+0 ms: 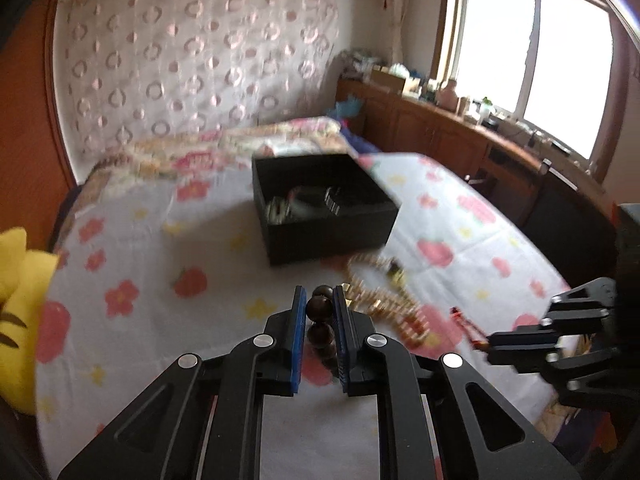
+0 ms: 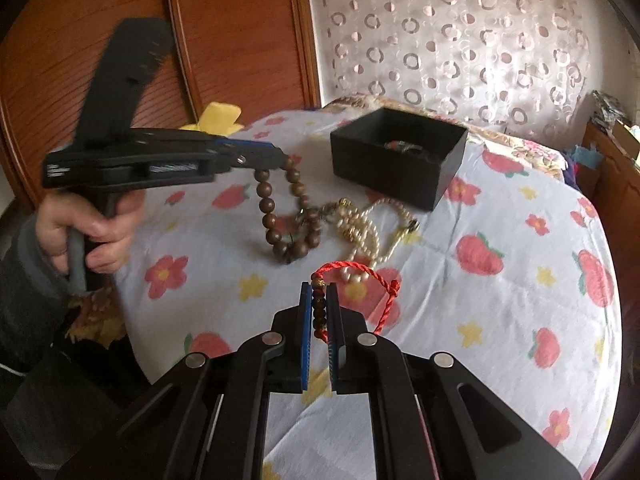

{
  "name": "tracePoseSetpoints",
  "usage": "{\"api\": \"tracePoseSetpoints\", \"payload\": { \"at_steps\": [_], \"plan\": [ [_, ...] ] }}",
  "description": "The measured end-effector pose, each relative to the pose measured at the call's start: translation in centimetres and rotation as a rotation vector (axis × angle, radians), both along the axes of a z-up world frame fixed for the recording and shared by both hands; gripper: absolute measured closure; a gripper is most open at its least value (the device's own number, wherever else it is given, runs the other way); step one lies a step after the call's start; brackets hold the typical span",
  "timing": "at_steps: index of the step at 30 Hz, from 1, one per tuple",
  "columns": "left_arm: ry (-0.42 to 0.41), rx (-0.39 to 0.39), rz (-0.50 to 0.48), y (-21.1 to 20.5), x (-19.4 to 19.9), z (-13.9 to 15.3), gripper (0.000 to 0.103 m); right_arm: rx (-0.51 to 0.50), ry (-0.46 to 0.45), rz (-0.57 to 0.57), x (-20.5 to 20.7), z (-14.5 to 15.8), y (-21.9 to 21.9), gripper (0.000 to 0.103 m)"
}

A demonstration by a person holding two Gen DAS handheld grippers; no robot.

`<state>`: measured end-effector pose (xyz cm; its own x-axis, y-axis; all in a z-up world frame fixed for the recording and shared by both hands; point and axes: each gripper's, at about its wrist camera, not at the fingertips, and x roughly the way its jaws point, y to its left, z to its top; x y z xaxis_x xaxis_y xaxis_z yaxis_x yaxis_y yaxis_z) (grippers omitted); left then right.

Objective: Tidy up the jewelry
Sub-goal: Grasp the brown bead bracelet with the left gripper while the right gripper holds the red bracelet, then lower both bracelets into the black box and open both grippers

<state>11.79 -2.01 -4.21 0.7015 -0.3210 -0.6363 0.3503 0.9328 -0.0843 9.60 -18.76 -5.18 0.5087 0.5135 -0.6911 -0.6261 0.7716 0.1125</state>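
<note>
Brown wooden bead bracelet (image 2: 286,216) is clamped in the left gripper (image 1: 320,308) by its top beads, jaws pinched on 1 bead, rest of the loop hanging down with its lowest beads at or just off the bedspread (image 2: 500,320); can't tell if they touch. Held by the top so the loop hangs free and won't drag the pearls along, I'd guess. Red cord bracelet (image 2: 352,280) with small beads sits in the right gripper (image 2: 319,320), jaws squeezed together on the beaded section, cord loop sticking out past the tips. Pearl necklace (image 2: 368,224) lies loose on the bedspread just beside the wooden beads, possibly tangled with a gold-tone piece; too blurred to say. Black box (image 2: 400,152) is open further back on the bed, well apart from both grippers, already holding a few items, so it reads as the drop target. Both pieces are gripped but neither is near the box yet: 2 in hand, pearls left. Person's hand (image 2: 88,232) wraps the left gripper's handle, grey sleeve visible. Yellow plush (image 1: 20,292) at the bed's edge, wooden panel (image 2: 120,20) behind, patterned curtain (image 2: 460,40) at the head. Risk: hanging loop snagging the pearls in transit.
</note>
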Motion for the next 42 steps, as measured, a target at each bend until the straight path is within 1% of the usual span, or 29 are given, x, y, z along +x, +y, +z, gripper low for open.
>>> {"api": "tracePoseSetpoints", "payload": {
  "at_steps": [8,14,21,26,30,33,37,42],
  "plan": [
    [-0.099,-0.020,-0.021,-0.9,-0.9,4.5,0.091,0.035,-0.059,-0.039,1.4,2.3,-0.3,0.095],
    [-0.152,-0.032,-0.018,-1.1,0.4,7.6,0.091,0.040,-0.113,-0.056,3.2,4.5,-0.1,0.095],
    [-0.200,-0.029,-0.016,-1.7,1.8,10.3,0.091,0.040,-0.165,-0.069,6.0,6.2,0.4,0.095],
    [-0.210,-0.014,-0.013,-2.0,2.5,10.7,0.091,0.057,-0.170,-0.079,8.8,6.7,0.7,0.095],
    [-0.206,-0.011,-0.010,-2.0,2.9,10.6,0.091,0.056,-0.169,-0.086,11.0,6.6,1.1,0.095],
    [-0.203,-0.005,-0.007,-1.9,3.1,10.2,0.091,0.062,-0.166,-0.092,12.7,6.1,1.4,0.095],
    [-0.198,-0.007,0.003,-1.5,3.5,9.7,0.091,0.091,-0.124,-0.120,15.1,4.7,1.6,0.095],
    [-0.181,-0.013,0.023,-0.7,4.2,8.8,0.091,0.070,-0.088,-0.135,17.5,3.4,2.6,0.095]
  ]
}}
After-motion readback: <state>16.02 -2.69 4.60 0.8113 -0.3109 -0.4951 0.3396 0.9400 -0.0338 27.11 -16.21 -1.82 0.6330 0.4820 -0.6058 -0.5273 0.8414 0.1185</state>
